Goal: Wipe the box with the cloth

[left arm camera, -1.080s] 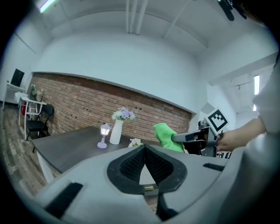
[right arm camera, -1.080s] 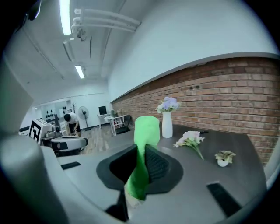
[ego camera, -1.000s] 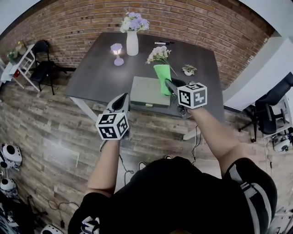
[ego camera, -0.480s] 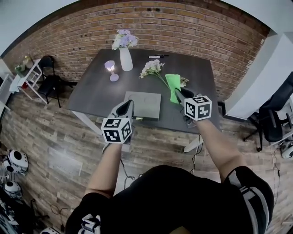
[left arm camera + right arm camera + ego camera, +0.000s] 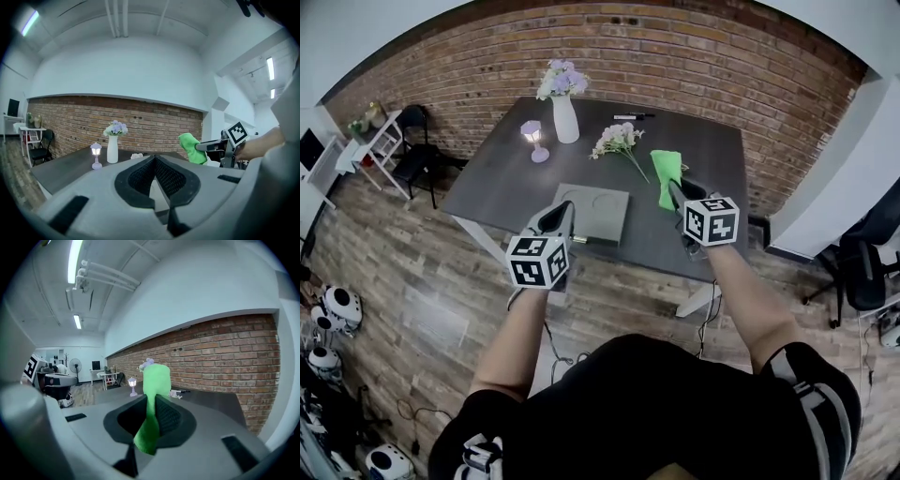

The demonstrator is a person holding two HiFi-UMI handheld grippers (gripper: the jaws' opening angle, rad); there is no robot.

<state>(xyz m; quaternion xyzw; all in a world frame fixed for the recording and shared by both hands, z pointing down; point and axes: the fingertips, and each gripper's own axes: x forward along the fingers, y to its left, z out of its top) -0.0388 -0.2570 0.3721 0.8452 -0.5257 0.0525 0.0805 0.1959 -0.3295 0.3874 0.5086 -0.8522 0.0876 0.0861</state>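
A flat grey-green box point(image 5: 593, 212) lies near the front edge of the dark table point(image 5: 506, 183). My right gripper point(image 5: 677, 192) is shut on a bright green cloth point(image 5: 667, 172), which it holds up in the air just right of the box. In the right gripper view the cloth point(image 5: 155, 380) stands up from between the jaws of the gripper point(image 5: 152, 401). My left gripper point(image 5: 560, 219) hovers at the box's front left corner, shut and holding nothing. In the left gripper view its tips point(image 5: 154, 157) meet, and the cloth point(image 5: 192, 146) shows to the right.
At the back of the table stand a white vase of flowers point(image 5: 565, 114) and a small purple lamp point(image 5: 532, 141). A loose flower bunch point(image 5: 619, 141) and a black pen point(image 5: 628, 116) lie behind the box. A black chair point(image 5: 417, 155) and white shelf point(image 5: 375, 141) stand left of the table.
The cloth has moved from over the box's right edge to the air right of the box. The left gripper has come up to the box's front left corner.
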